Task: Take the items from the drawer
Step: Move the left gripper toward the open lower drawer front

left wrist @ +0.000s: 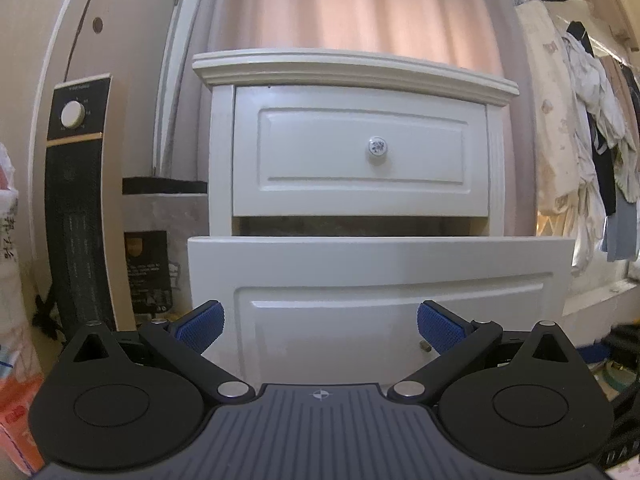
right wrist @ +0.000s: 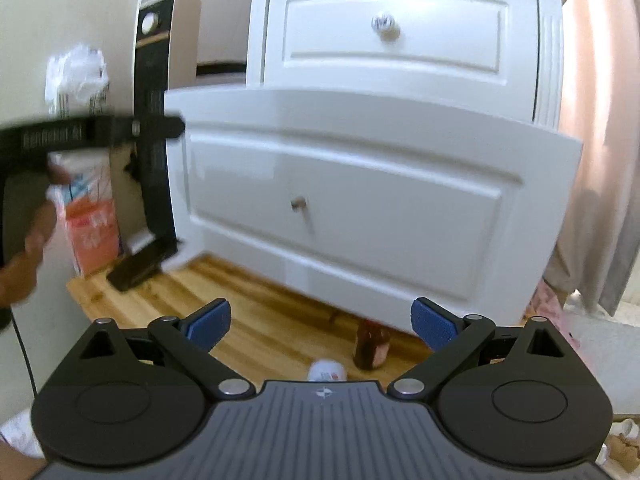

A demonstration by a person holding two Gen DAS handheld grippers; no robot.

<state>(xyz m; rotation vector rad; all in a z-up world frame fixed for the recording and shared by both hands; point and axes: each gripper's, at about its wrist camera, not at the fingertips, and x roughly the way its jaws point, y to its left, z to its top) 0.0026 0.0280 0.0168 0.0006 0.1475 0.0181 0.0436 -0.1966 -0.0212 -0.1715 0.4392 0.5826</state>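
A white nightstand has its lower drawer (left wrist: 380, 272) pulled out and its upper drawer (left wrist: 360, 152) shut. The lower drawer (right wrist: 360, 200) also shows in the right wrist view, with a small metal stud (right wrist: 298, 203) where a knob would sit. Its inside is hidden. My left gripper (left wrist: 320, 326) is open and empty in front of the lower drawer front. My right gripper (right wrist: 320, 326) is open and empty, low over the wooden floor (right wrist: 260, 300) before the drawer. A brown bottle (right wrist: 372, 346) and a white container (right wrist: 326, 370) stand on the floor between its fingers.
A black tower heater (left wrist: 78, 200) stands left of the nightstand, with an orange and white bag (right wrist: 90, 216) beside it. The left gripper's body (right wrist: 80, 134) and a hand reach in at the left. Clothes (left wrist: 580, 140) hang at the right. A pink curtain (left wrist: 352, 4) hangs behind.
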